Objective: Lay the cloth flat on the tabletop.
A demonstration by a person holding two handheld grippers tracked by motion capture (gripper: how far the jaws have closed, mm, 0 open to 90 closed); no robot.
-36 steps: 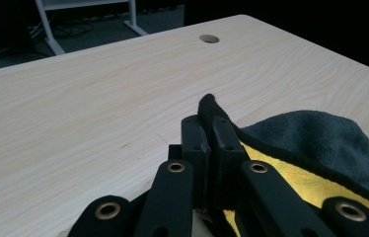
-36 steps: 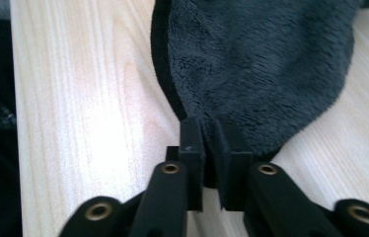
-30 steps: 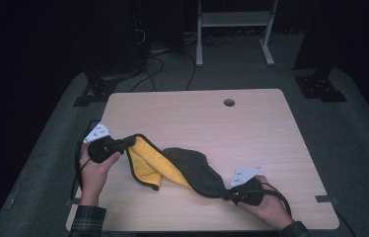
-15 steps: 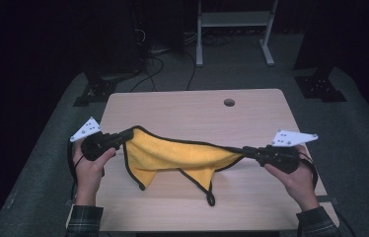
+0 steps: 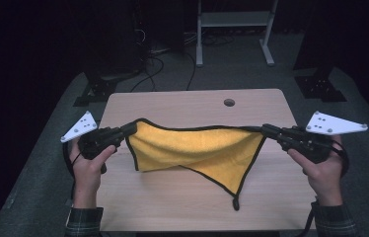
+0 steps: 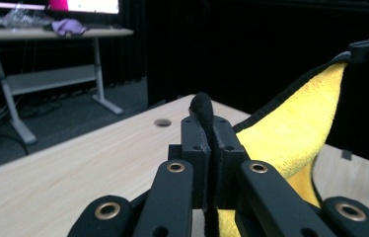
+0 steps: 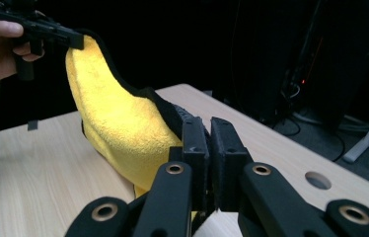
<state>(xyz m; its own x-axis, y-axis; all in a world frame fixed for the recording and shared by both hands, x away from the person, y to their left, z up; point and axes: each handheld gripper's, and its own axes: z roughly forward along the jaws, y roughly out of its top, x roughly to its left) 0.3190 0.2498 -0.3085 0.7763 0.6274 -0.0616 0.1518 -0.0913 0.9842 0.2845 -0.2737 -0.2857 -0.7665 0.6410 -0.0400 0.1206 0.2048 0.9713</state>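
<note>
The left hand-held gripper (image 5: 129, 129), level and pointing inward, pinches one black-edged corner of the yellow terry cloth (image 5: 197, 148). The cloth hangs stretched above the pale wooden table (image 5: 172, 197). The right hand-held gripper (image 5: 264, 129), level and pointing inward, clamps the opposite corner.
</note>
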